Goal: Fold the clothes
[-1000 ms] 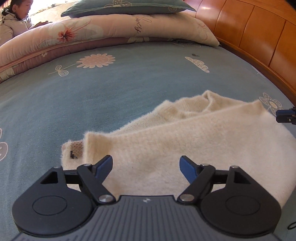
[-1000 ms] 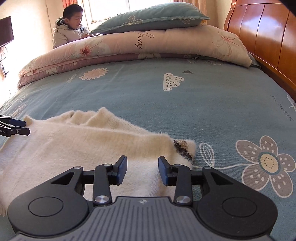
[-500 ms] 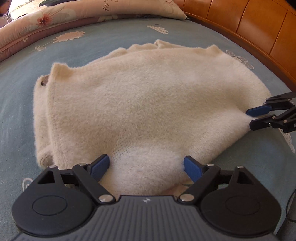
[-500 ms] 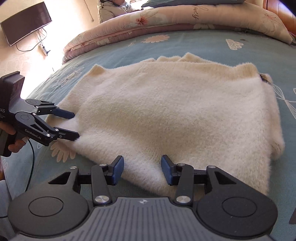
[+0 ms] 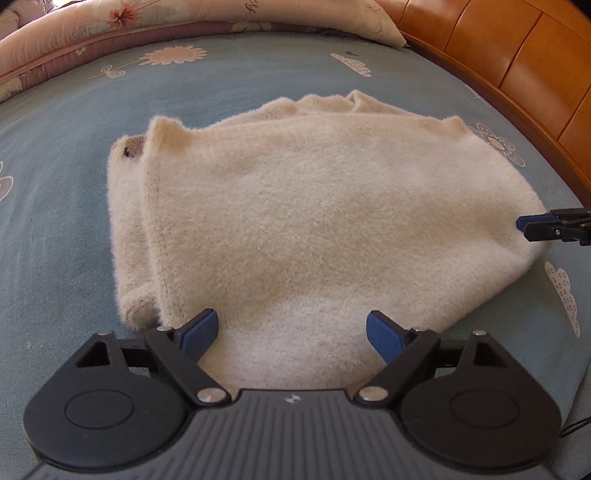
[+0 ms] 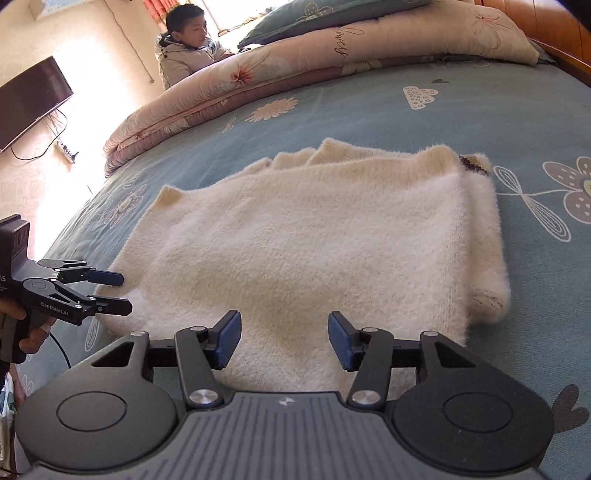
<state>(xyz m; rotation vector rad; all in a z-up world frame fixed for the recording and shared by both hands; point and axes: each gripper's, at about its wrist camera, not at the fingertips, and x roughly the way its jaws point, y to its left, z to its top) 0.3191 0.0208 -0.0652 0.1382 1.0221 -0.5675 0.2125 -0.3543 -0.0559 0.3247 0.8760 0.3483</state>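
Observation:
A fluffy cream sweater (image 5: 314, 221) lies folded flat on the blue flowered bedsheet (image 5: 74, 184), with a small dark-patterned corner (image 5: 129, 151) peeking out at its far left. My left gripper (image 5: 291, 332) hangs open over the sweater's near hem, nothing pinched between its blue pads. In the right wrist view the same sweater (image 6: 314, 240) fills the middle. My right gripper (image 6: 284, 339) is open above its near edge. The left gripper (image 6: 114, 291) shows at the sweater's left side, held by a hand. The right gripper (image 5: 524, 227) touches the sweater's right edge.
A rolled floral quilt (image 6: 295, 62) and a pillow (image 6: 332, 14) lie along the far side of the bed. A wooden headboard (image 5: 517, 74) runs along the right. A person (image 6: 184, 51) sits beyond the quilt. A television (image 6: 29, 103) hangs on the left wall.
Both grippers drew back from the sweater's far fold to its near edge and sides. The right gripper's fingers spread a little wider. The sweater kept its folded shape.

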